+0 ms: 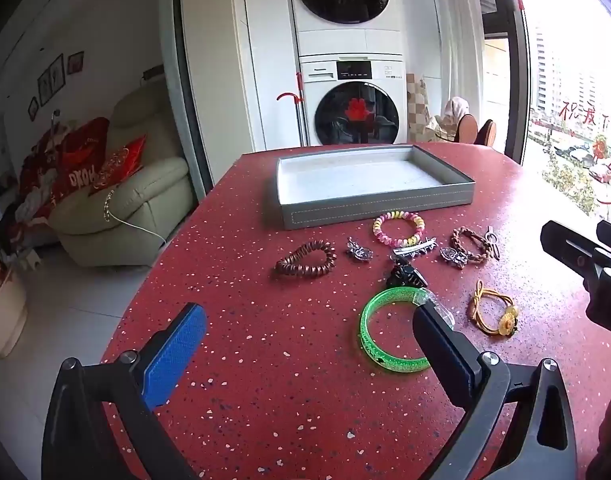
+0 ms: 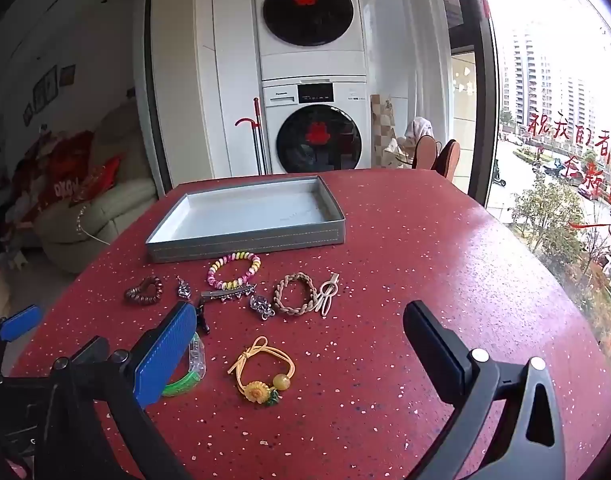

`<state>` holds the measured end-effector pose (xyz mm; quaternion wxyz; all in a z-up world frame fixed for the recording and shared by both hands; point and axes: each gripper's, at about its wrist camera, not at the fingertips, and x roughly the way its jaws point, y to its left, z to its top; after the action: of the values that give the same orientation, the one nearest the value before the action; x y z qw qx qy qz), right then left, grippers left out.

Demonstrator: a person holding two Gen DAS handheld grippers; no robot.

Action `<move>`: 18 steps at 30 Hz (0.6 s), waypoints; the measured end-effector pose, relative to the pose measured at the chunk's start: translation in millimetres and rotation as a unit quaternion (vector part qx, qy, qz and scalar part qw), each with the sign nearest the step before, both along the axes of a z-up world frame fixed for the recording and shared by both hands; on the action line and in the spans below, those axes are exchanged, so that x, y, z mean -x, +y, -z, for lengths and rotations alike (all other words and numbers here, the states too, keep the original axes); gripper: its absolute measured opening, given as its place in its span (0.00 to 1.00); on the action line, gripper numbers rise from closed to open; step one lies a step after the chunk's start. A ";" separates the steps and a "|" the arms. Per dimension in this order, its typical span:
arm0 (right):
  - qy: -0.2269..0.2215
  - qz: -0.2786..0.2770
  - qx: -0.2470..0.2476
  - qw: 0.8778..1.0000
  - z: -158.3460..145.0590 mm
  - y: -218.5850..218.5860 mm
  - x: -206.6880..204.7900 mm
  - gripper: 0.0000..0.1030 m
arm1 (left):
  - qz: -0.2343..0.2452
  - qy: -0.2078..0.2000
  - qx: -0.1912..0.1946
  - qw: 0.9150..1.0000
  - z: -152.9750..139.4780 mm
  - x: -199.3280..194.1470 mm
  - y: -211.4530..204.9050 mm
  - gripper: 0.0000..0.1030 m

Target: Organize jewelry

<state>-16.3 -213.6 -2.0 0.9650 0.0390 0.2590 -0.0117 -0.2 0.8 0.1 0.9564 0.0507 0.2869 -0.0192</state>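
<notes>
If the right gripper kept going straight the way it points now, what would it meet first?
Probably bare red speckled tabletop. The open right gripper tilts downward, and the yellow sunflower hair tie lies low between its fingers, nearer the blue one, so it might be brushed; depth is unclear.

In front of me I count one tray [image 1: 369, 205] and ten pieces on the table [image 2: 425, 248]: four bracelets [image 1: 398, 227], one yellow hair tie [image 2: 261, 372], three clips [image 2: 328, 294] and two small silver charms [image 2: 262, 307]. Behind stand two stacked machines [image 2: 313, 92].
</notes>
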 end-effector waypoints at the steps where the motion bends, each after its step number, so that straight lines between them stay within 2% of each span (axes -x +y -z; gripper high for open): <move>1: 0.001 0.000 0.001 1.000 0.0 0.1 -0.2 1.00 | -0.002 0.001 0.002 1.000 -0.4 0.7 0.9 1.00; 2: 0.003 -0.002 0.002 1.000 0.1 0.2 -0.2 1.00 | -0.005 0.002 0.003 1.000 -0.9 1.7 1.9 1.00; 3: 0.003 -0.004 0.002 1.000 0.2 0.1 -0.2 1.00 | -0.003 0.010 -0.012 1.000 -2.8 -2.0 -3.3 1.00; 5: 0.006 -0.007 0.003 1.000 0.9 -0.3 -0.4 1.00 | 0.002 0.010 0.009 1.000 -1.7 0.3 5.7 1.00; 8: 0.008 -0.012 0.005 1.000 3.3 -1.3 -0.1 1.00 | 0.001 0.011 0.007 1.000 0.8 2.9 3.7 1.00; 9: 0.003 0.006 -0.002 1.000 10.9 -5.0 4.0 1.00 | 0.001 0.012 0.008 1.000 0.8 2.9 4.5 1.00; 18: 0.002 0.004 0.002 1.000 7.4 -1.7 2.8 1.00 | -0.004 0.018 0.007 1.000 3.9 -2.6 3.0 1.00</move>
<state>-19.1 -215.3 -9.4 0.9644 0.0383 0.2611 -0.0162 2.4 3.7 -3.8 0.9517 0.0419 0.3037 -0.0180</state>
